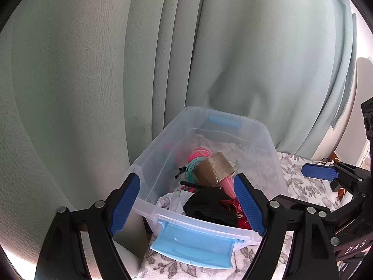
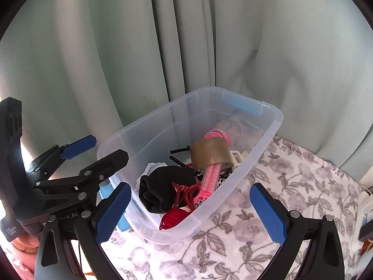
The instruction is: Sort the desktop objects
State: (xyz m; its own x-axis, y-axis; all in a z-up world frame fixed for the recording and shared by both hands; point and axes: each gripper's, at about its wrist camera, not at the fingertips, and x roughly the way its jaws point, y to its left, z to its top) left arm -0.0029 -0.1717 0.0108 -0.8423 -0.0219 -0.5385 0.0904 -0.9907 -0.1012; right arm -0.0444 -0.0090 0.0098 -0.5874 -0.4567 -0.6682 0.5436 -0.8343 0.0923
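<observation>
A clear plastic bin [image 1: 151,154] [image 2: 261,140] with blue latches stands on a floral cloth. Inside lie a brown tape roll [image 1: 214,169] [image 2: 209,151], a pink ridged tube [image 2: 211,177], pink and teal coils [image 1: 198,156], a black cloth [image 1: 209,206] [image 2: 163,186], red clips [image 2: 184,193] and crumpled white paper [image 1: 171,201]. My left gripper [image 1: 186,207] is open and empty over the bin's near end. My right gripper [image 2: 191,212] is open and empty above the bin's near right corner. Each gripper shows in the other's view.
A pale green curtain [image 1: 116,58] [image 2: 186,35] hangs close behind the bin. The floral cloth [image 2: 291,186] spreads to the right of the bin. Some white items [image 2: 366,200] lie at the far right edge.
</observation>
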